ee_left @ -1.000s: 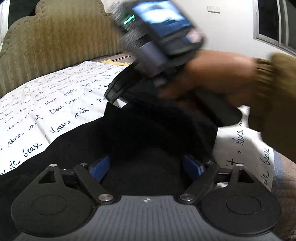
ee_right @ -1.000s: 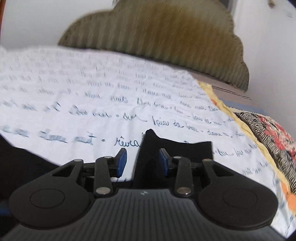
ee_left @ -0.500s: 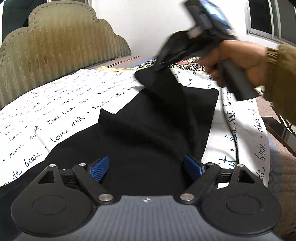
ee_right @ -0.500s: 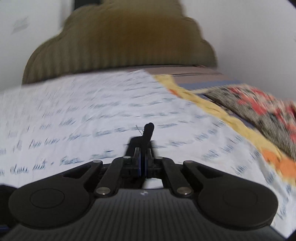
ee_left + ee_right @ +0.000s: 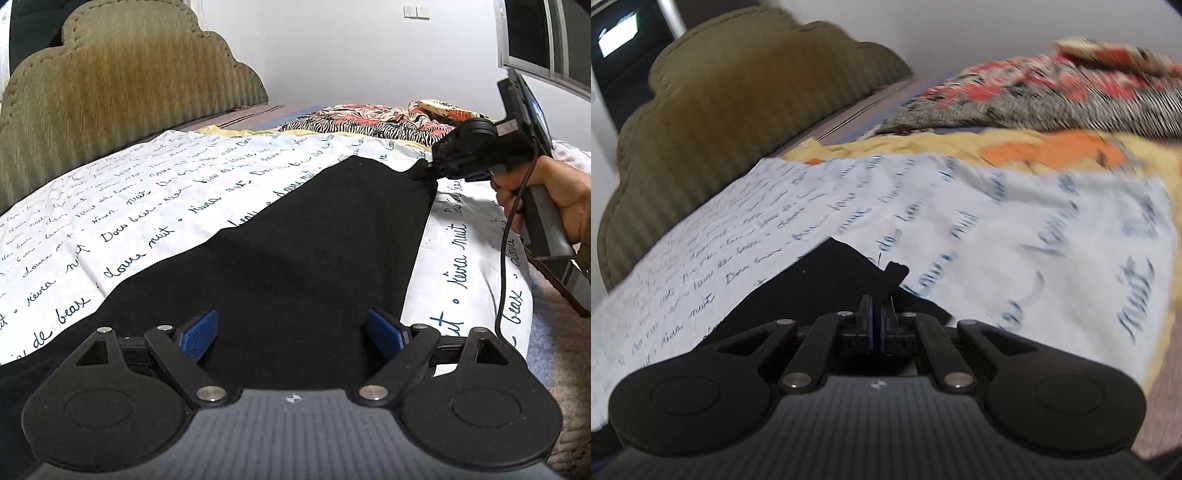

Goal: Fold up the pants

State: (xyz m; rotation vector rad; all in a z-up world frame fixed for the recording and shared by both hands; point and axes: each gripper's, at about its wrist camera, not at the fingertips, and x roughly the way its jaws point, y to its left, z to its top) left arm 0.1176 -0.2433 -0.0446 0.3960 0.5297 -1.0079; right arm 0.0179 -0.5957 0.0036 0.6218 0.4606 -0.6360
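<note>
Black pants [image 5: 314, 251] lie stretched out flat on a white bedsheet with blue script [image 5: 147, 206]. My left gripper [image 5: 291, 332] is open, its blue pads wide apart just above the near end of the pants. My right gripper [image 5: 424, 171] is shut on the far right corner of the pants and holds it low over the sheet. In the right wrist view the shut right gripper [image 5: 876, 314] pinches a small tip of the black pants [image 5: 827, 280].
An olive padded headboard [image 5: 122, 96] stands at the back left. A crumpled floral and zebra-print blanket [image 5: 373, 118] lies at the far side of the bed. A knit cover [image 5: 554, 387] hangs at the right bed edge.
My right gripper shut on the pants corner, lifted it and carried it away to the far right, pulling the pant leg out flat. My left gripper has stayed open in place.
</note>
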